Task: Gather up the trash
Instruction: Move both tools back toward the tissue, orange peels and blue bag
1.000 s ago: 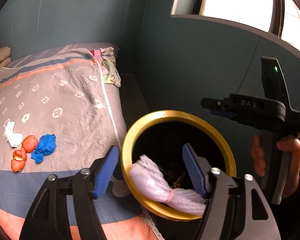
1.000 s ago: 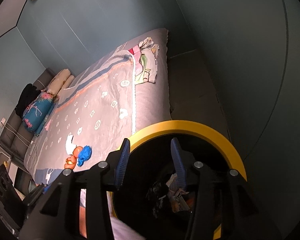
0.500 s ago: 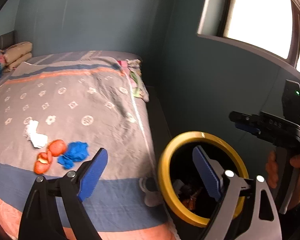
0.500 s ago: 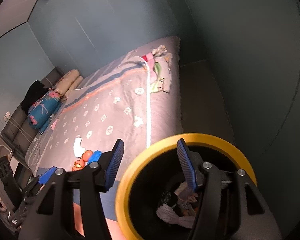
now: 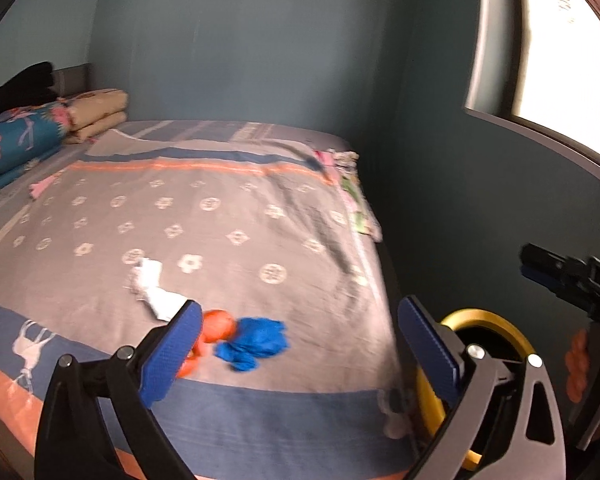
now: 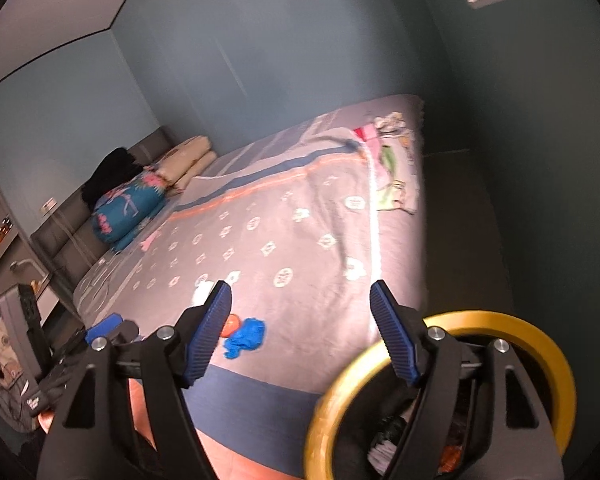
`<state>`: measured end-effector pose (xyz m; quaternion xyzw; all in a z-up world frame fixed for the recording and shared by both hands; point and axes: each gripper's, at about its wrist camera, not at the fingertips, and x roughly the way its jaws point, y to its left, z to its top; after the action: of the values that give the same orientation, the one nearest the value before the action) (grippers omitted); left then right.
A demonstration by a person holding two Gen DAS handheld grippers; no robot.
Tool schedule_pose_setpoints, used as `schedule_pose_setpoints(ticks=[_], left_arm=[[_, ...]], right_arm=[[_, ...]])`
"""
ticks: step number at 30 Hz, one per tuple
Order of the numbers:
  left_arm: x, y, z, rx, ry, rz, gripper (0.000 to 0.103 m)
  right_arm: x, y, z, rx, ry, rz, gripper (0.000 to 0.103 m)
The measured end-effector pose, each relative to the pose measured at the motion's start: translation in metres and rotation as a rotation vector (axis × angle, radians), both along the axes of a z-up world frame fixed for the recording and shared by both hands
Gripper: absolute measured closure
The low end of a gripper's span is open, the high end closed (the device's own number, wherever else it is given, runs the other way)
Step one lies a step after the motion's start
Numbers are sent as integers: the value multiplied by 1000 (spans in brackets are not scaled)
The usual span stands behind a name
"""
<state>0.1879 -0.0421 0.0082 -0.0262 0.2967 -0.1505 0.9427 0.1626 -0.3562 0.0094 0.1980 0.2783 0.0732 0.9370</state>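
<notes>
Both grippers, left gripper point(image 5: 300, 344) and right gripper point(image 6: 302, 330), have just been opening and stand spread and empty, apparently reaching next for the blue scrap point(image 5: 254, 342) lying ahead between their fingers.

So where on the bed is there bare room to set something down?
Bare: the wide bedspread between the folded bedding at the head and the trash. Crowded: the near patch holding white paper, orange peel and blue wad; clothes on the far right edge.

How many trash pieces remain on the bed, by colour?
White: 1, crumpled paper
Orange: at least 2, peel pieces, partly hidden behind the left gripper's finger
Blue: 1, crumpled wad
Total: at least 4
</notes>
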Motion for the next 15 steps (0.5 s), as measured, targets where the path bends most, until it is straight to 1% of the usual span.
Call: schedule_pose_setpoints(ticks=[6, 8, 11, 15], left_arm=[[30, 44, 0, 29, -6, 110, 8], [38, 56, -1, 26, 0, 138, 8], [58, 78, -8, 17, 25, 198, 8], [79, 98, -22, 18, 61, 243, 8]], right_arm=[[31, 40, 0, -26, 5, 82, 34], [42, 54, -3, -29, 15, 109, 34], [59, 73, -9, -38, 30, 140, 34], [83, 102, -21, -57, 68, 183, 34]])
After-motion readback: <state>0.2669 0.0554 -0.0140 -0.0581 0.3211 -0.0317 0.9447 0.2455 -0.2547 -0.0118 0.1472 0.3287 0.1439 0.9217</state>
